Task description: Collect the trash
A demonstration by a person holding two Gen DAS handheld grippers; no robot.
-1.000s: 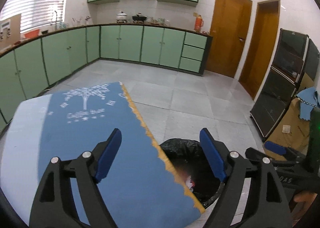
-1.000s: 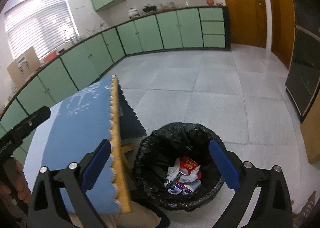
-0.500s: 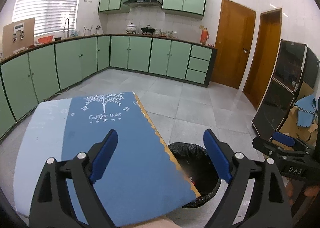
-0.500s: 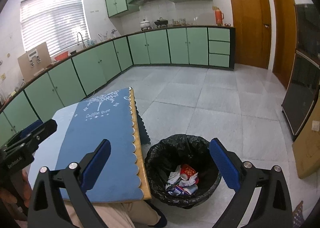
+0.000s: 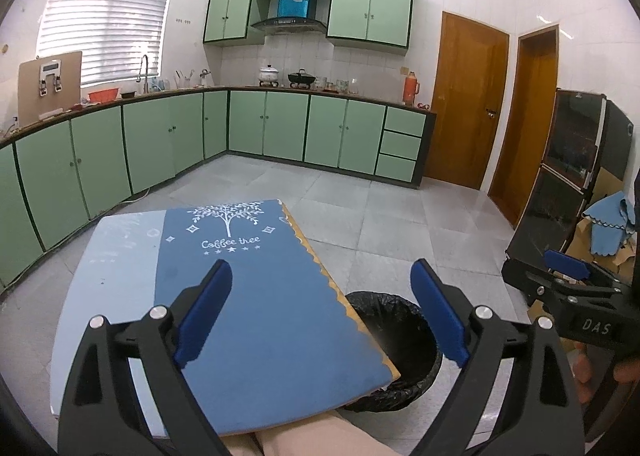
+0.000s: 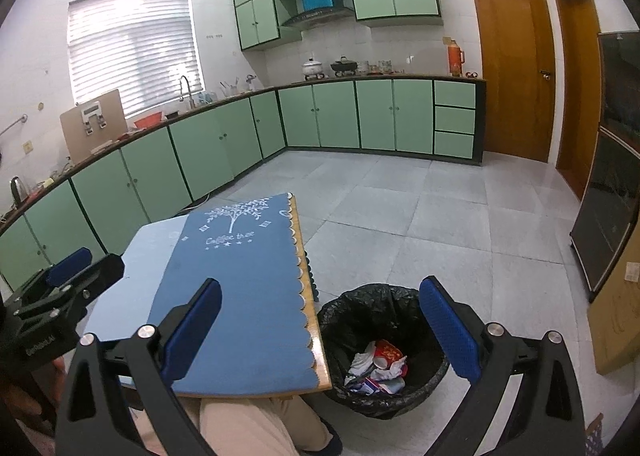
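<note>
Our bench [image 6: 240, 296] looks bare; the trash [image 6: 378, 370] lies in the black-lined bin [image 6: 360, 308] beside it. Left claw [image 5: 322, 314] is opening, empty; right claw [image 6: 320, 330] released. A low swing could tip the bin.

A home kitchen: green cabinets [image 5: 340, 132], a range hood [image 5: 290, 22], a sink tap [image 5: 143, 70] and pots [image 5: 269, 74] on the counter.

Bright, even daylight came thru blinds [image 5: 108, 16]; frames were sharp, w/ fisheye bending and dark vignette at edges.
</note>
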